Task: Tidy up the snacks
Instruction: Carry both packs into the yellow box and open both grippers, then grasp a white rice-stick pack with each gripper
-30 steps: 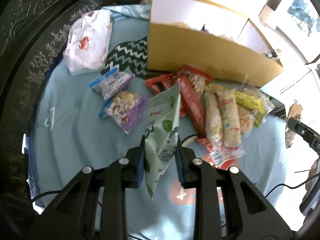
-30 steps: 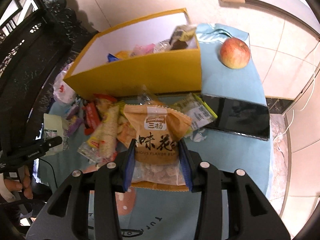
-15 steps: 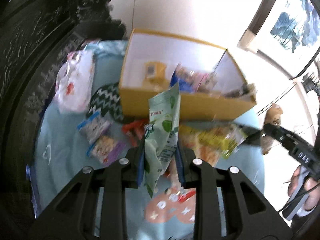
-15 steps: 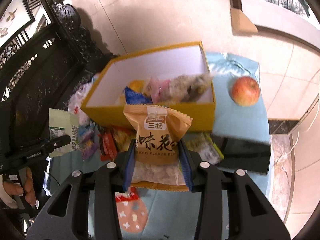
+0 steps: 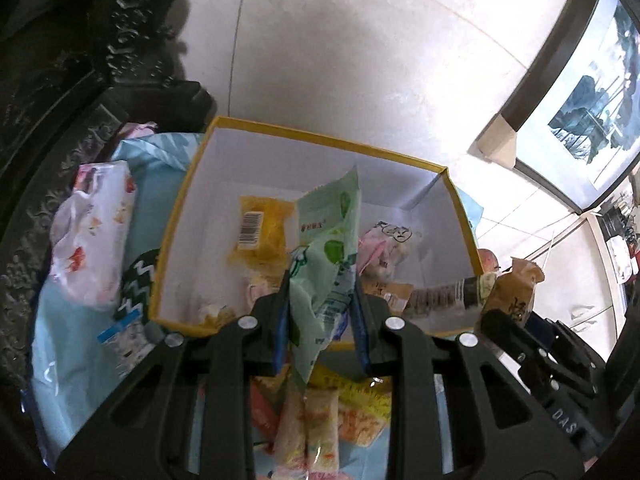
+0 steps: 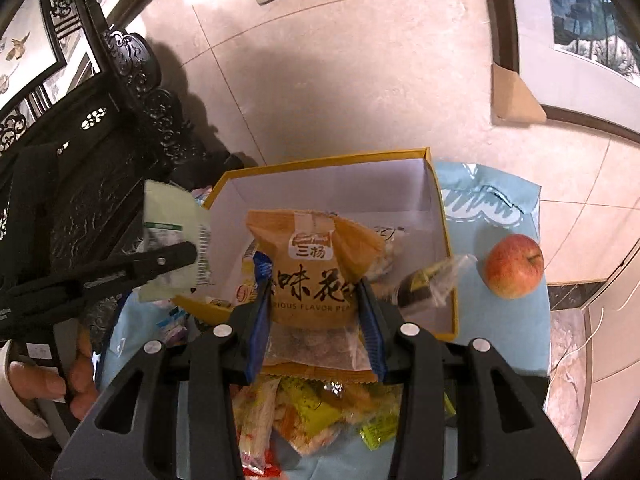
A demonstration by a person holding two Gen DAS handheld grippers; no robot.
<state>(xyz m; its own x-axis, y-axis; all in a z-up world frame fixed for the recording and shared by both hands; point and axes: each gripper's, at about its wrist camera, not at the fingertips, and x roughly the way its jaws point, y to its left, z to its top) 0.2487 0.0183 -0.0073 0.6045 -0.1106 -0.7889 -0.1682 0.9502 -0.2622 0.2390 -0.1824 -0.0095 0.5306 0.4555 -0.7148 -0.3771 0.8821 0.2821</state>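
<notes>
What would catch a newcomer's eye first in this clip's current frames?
Most striking is the orange snack bag clamped in the right claw, held up in front of the yellow box. The left claw grips a pale green packet just over that box's near wall, with a few snacks already inside. A red apple sits alone on the blue cloth right of the box.

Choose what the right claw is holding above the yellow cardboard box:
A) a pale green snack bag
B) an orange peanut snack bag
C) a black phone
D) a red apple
B: the right claw is shut on the orange peanut snack bag over the yellow cardboard box.
</notes>
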